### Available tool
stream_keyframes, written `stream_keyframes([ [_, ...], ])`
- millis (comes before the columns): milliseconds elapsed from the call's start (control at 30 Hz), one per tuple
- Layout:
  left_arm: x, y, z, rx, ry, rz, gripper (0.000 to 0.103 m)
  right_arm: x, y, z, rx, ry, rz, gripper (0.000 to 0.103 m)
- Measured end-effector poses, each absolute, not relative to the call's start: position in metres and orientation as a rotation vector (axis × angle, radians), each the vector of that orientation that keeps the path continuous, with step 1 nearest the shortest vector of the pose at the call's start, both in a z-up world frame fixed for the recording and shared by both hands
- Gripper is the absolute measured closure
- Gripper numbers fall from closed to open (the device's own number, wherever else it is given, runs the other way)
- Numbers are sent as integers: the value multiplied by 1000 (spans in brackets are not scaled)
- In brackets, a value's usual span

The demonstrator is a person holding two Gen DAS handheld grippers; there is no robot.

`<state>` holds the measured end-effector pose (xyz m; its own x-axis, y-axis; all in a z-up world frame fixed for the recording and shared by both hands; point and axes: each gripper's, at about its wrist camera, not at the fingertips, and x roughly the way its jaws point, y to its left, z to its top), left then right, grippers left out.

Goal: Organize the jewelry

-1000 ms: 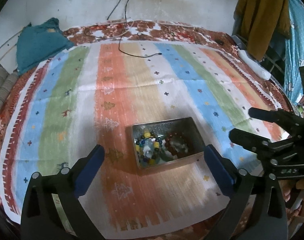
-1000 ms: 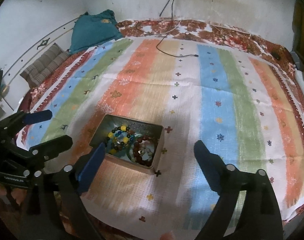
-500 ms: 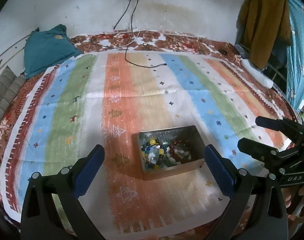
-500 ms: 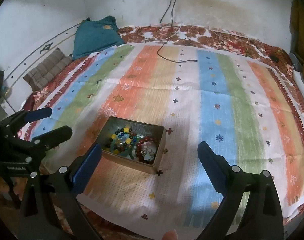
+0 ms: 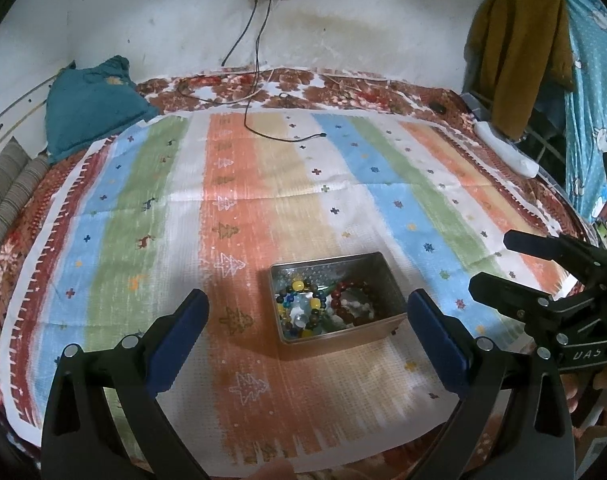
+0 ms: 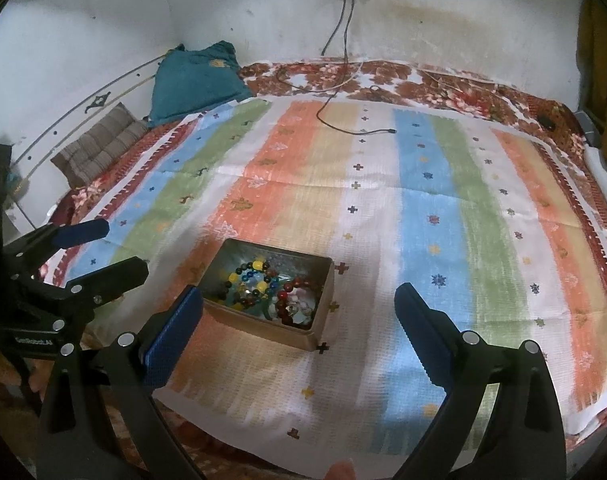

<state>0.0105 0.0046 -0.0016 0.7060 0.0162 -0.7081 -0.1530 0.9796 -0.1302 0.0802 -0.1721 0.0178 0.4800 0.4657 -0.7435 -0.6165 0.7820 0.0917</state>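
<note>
An open metal tin (image 5: pixel 387 280) (image 6: pixel 323 300) sits on the striped cloth near its front edge. It holds a multicoloured bead bracelet (image 5: pixel 299 308) (image 6: pixel 251 280) and a dark red bead bracelet (image 5: pixel 353 300) (image 6: pixel 291 296). My left gripper (image 5: pixel 307 316) is open and empty, held above and in front of the tin. It shows at the left of the right wrist view (image 6: pixel 119 252). My right gripper (image 6: pixel 299 312) is open and empty, to the right of the tin. It shows at the right of the left wrist view (image 5: pixel 491 264).
The striped cloth (image 5: pixel 263 200) covers a bed with a floral sheet (image 5: pixel 343 84). A teal pillow (image 5: pixel 91 108) and a striped cushion (image 5: pixel 7 196) lie at the back left. A black cable (image 5: pixel 259 112) trails from the wall. Clothes (image 5: pixel 519 48) hang at the right.
Both grippers have drawn back and risen, so the tin looks smaller and more of the wall shows. Both stay open and empty.
</note>
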Motion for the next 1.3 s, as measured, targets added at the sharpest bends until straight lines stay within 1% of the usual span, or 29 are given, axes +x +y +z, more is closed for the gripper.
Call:
stream_keyframes([
  [1300,-2,-8,7,-115,741,77,6,64,-180,27,-172,806,694,6],
])
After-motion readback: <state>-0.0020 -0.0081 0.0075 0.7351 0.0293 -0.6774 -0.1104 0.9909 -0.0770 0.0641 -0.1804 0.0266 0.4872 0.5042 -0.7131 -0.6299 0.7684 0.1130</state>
